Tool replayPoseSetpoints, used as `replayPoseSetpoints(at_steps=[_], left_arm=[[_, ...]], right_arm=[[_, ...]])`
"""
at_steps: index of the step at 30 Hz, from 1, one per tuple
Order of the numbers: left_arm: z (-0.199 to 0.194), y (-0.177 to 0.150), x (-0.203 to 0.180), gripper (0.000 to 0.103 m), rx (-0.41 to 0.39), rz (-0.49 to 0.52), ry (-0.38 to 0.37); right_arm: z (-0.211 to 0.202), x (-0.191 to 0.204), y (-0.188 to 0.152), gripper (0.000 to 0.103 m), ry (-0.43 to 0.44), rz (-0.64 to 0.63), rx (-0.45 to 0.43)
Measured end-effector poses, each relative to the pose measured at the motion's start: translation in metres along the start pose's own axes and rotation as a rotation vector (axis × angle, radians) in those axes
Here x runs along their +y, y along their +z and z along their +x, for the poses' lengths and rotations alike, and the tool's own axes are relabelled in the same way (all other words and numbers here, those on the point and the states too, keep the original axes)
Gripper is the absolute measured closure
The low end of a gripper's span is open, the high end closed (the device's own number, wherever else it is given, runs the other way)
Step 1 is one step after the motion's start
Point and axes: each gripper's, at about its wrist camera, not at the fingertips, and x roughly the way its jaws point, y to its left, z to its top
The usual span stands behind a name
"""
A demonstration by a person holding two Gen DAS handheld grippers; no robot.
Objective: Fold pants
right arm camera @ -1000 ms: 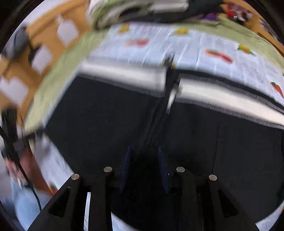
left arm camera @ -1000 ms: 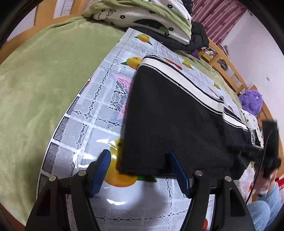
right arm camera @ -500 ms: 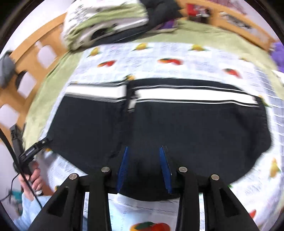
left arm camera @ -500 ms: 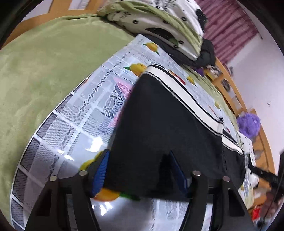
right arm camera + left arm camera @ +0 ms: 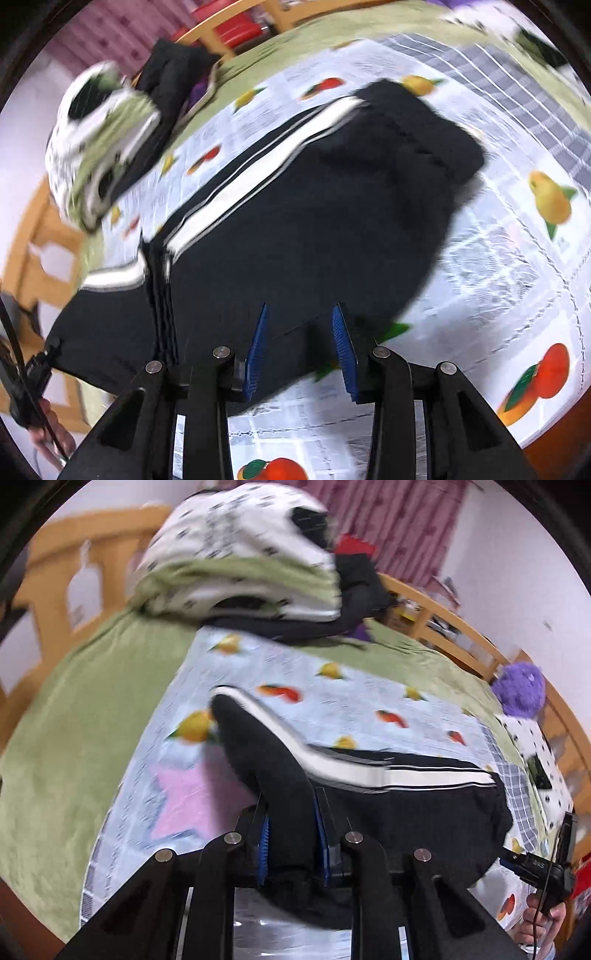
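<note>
Black pants with a white side stripe lie on a fruit-print tablecloth. My left gripper is shut on a bunched near edge of the pants and lifts that part off the cloth. In the right wrist view the pants spread across the cloth. My right gripper is open, its blue pads astride the pants' near edge, the fabric lying flat between them.
A pile of folded bedding and dark clothes sits at the far end on a green blanket. A purple plush toy lies at the right by the wooden rail. The cloth's near edge shows at the right.
My left gripper has closed on the pants' edge and raised it, swinging toward the right. My right gripper has opened and shifted right along the pants' near edge.
</note>
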Motion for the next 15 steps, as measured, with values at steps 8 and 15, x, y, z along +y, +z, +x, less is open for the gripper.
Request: replayPoseSetpoints(at_steps=[8, 15], left_arm=[[0.020, -0.022, -0.143, 0.085, 0.056, 0.235, -0.121], [0.061, -0.070, -0.186, 0.081, 0.200, 0.333, -0.240]], right_arm=[[-0.015, -0.079, 0.019, 0.066, -0.005, 0.212, -0.042], [-0.009, -0.043, 0.017, 0.066, 0.060, 0.067, -0.029]])
